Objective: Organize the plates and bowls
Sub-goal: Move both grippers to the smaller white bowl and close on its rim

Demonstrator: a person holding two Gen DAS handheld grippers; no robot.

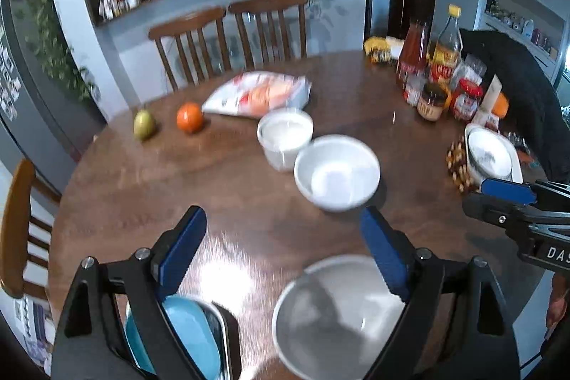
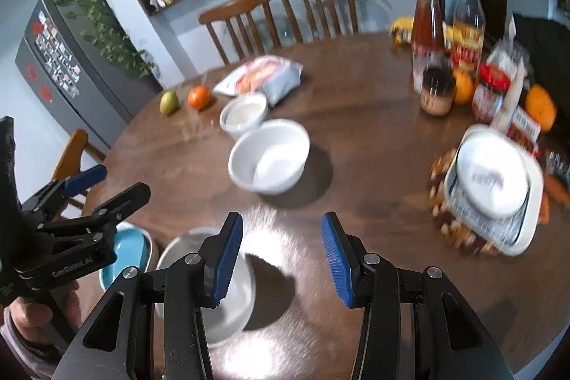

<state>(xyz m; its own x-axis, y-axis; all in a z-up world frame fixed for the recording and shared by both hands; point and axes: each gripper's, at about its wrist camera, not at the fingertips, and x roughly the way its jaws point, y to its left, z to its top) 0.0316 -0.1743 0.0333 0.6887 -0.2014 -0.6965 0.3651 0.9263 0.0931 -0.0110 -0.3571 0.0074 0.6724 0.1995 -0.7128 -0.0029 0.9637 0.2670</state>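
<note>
I count three white bowls on the table (image 1: 117, 202): a small bowl (image 1: 285, 136) at frame center, a wide bowl (image 1: 336, 171) touching it, and a near bowl (image 1: 338, 316) at the bottom. My left gripper (image 1: 283, 253) and right gripper (image 2: 281, 255) both hang open, empty. One blue plate (image 1: 194, 333) sits lower left; one white stack (image 2: 493, 187) sits at right.

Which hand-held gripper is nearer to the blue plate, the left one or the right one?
Left. The left hand-held gripper hangs open just above the blue plate at the near table edge. The right hand-held gripper is open further right, beyond the metal bowl.
</note>
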